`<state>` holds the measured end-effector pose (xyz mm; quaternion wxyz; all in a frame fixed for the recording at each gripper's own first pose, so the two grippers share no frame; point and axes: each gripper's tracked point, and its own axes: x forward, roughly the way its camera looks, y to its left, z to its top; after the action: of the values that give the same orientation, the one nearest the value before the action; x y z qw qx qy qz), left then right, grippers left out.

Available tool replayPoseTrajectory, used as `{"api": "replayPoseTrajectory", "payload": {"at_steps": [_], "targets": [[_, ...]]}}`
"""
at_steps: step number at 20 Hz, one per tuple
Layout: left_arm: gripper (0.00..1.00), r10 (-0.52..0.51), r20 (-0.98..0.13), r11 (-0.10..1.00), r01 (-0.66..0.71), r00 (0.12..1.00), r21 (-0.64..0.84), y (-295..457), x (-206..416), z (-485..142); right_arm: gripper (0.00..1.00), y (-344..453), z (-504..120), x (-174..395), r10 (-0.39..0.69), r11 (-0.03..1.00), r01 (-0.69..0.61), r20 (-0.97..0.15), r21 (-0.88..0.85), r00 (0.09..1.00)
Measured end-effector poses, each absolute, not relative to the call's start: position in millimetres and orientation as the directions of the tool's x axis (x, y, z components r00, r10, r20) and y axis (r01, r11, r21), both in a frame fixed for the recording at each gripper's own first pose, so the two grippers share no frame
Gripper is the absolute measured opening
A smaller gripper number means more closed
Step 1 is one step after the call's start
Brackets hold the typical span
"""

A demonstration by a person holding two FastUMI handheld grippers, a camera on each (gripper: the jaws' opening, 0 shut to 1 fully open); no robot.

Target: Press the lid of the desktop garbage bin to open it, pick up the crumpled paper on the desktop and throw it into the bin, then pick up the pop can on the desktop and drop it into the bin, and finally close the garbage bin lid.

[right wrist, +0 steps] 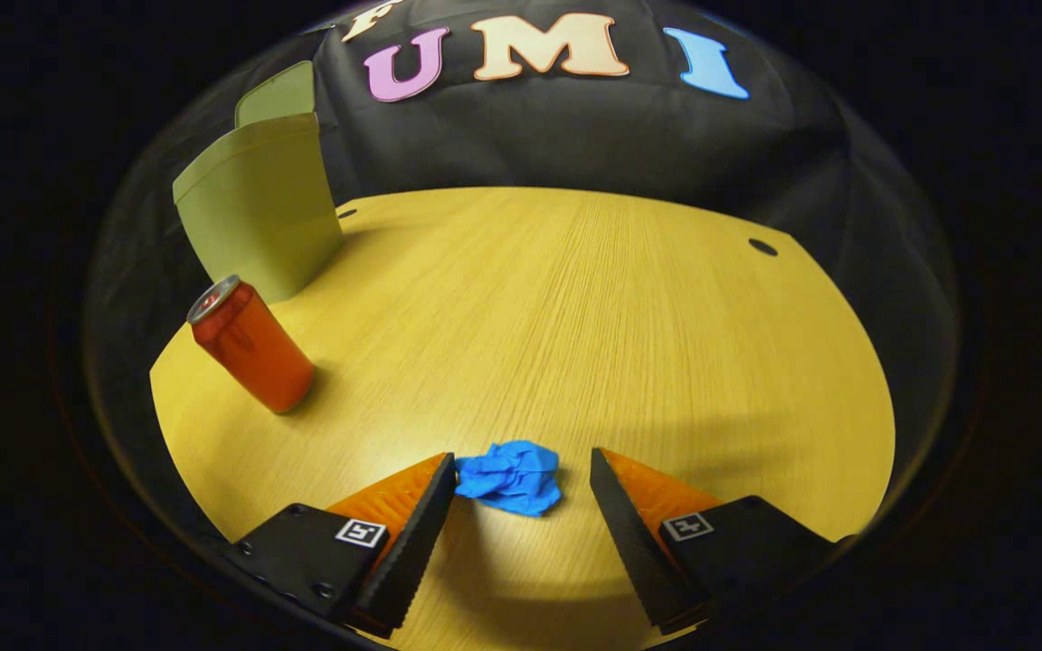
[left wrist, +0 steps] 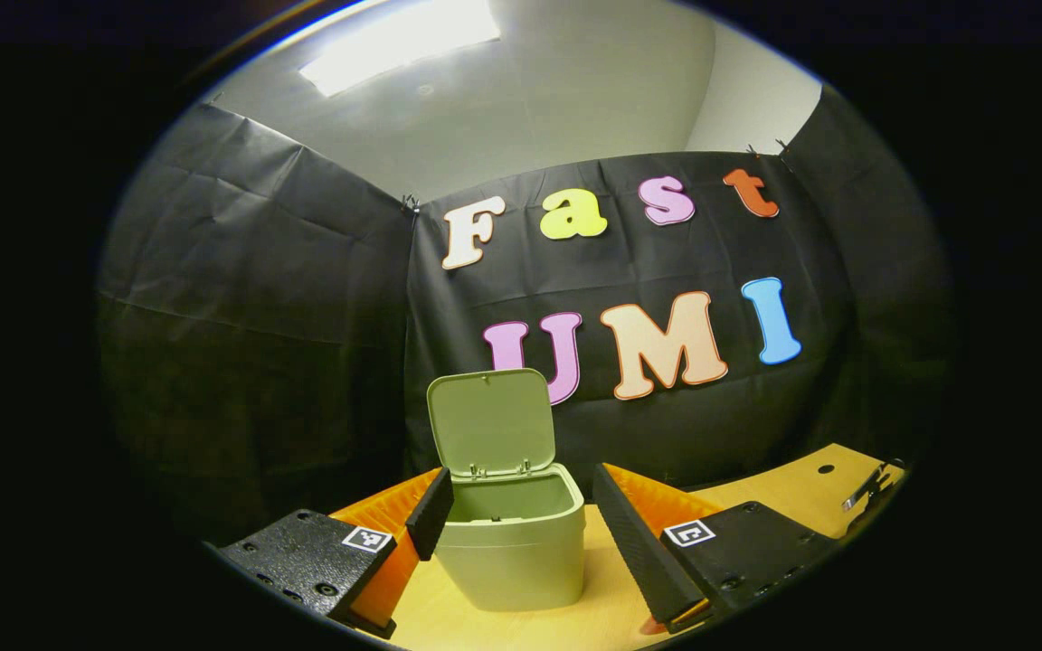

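The pale green bin (left wrist: 512, 542) stands on the wooden desk with its lid (left wrist: 491, 423) swung upright, the inside empty as far as I see. My left gripper (left wrist: 521, 502) is open, its fingers either side of the bin's near rim, not pressing it. In the right gripper view the bin (right wrist: 259, 212) is at the far left and the orange-red pop can (right wrist: 252, 347) stands upright in front of it. Blue crumpled paper (right wrist: 512, 476) lies on the desk between the spread fingers of my right gripper (right wrist: 521, 466), which is open; the left fingertip (right wrist: 444, 479) is close to the paper.
The wooden desk (right wrist: 593, 307) has a small dark hole (right wrist: 762, 246) at the far right and another by the bin. Black cloth walls close in behind. A dark metal object (left wrist: 865, 488) shows at the desk's right edge in the left gripper view.
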<state>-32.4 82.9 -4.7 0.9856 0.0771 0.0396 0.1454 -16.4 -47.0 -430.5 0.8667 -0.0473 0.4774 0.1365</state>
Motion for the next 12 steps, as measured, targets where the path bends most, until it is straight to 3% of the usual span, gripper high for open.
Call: {"api": "replayPoseTrajectory", "payload": {"at_steps": [1, 4, 6, 8, 12], "targets": [[0.93, 0.296, -0.061, 0.945, -0.283, 0.953, 0.164, 79, -34, -7, 0.9, -44, -430, -20, 0.222, 0.95, -0.302, -0.846, 0.076, 0.484], [0.93, 0.287, -0.082, 0.949, -0.271, 0.955, 0.16, 64, -38, -14, 0.31, -41, -426, -18, 0.278, 0.937, -0.325, -0.832, 0.126, 0.479], [0.93, 0.28, -0.093, 0.952, -0.264, 0.955, 0.154, 61, -41, -19, 0.13, -39, -428, -18, 0.306, 0.93, -0.334, -0.828, 0.154, 0.469], [0.93, 0.258, -0.107, 0.961, -0.244, 0.96, 0.128, 56, -39, -27, 0.1, -36, -426, -17, 0.321, 0.925, -0.342, -0.819, 0.165, 0.474], [0.93, 0.225, -0.15, 0.973, -0.213, 0.963, 0.091, 68, -30, -45, 0.1, -23, -383, 8, 0.3, 0.94, -0.319, -0.741, 0.122, 0.6]]}}
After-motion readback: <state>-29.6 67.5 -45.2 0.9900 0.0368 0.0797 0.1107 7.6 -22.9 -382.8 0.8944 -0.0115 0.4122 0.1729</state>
